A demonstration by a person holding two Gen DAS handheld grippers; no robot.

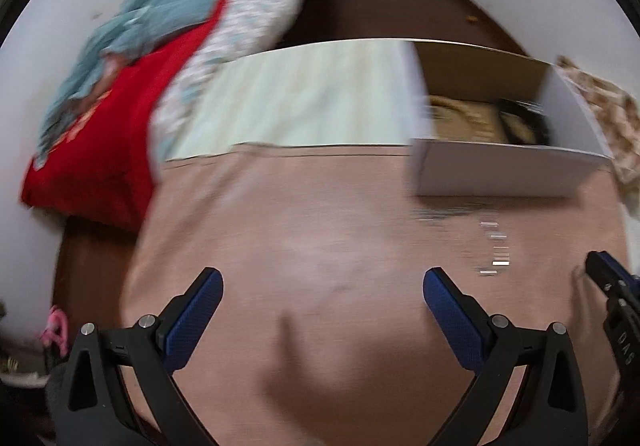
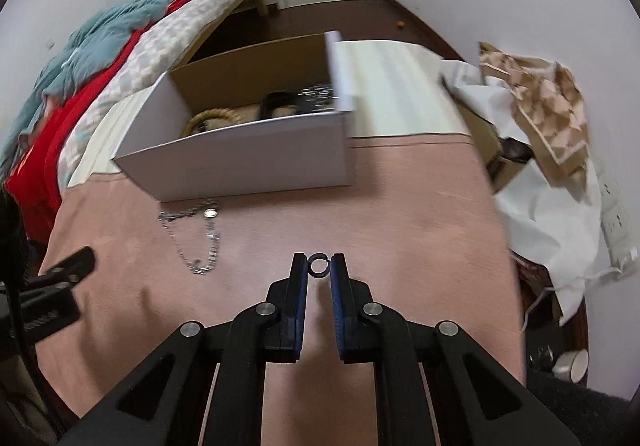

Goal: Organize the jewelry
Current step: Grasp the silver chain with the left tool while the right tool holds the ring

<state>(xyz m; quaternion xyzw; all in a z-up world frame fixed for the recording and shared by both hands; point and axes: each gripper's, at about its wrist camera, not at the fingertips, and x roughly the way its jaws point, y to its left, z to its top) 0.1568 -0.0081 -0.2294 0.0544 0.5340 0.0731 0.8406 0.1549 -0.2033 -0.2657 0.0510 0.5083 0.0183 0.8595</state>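
One small dark ring [image 2: 319,266] sits pinched at the very tips of the right gripper [image 2: 319,267], centre of the right wrist view, above the pink cloth [image 2: 400,206]. So slight a hold could let it twist out and drop on the way to the open box [image 2: 248,154] at upper centre. The left gripper [image 1: 322,286] hangs wide open and empty; its blurred view suggests motion, and it could snag the silver chain [image 2: 196,234] lying just before the box.
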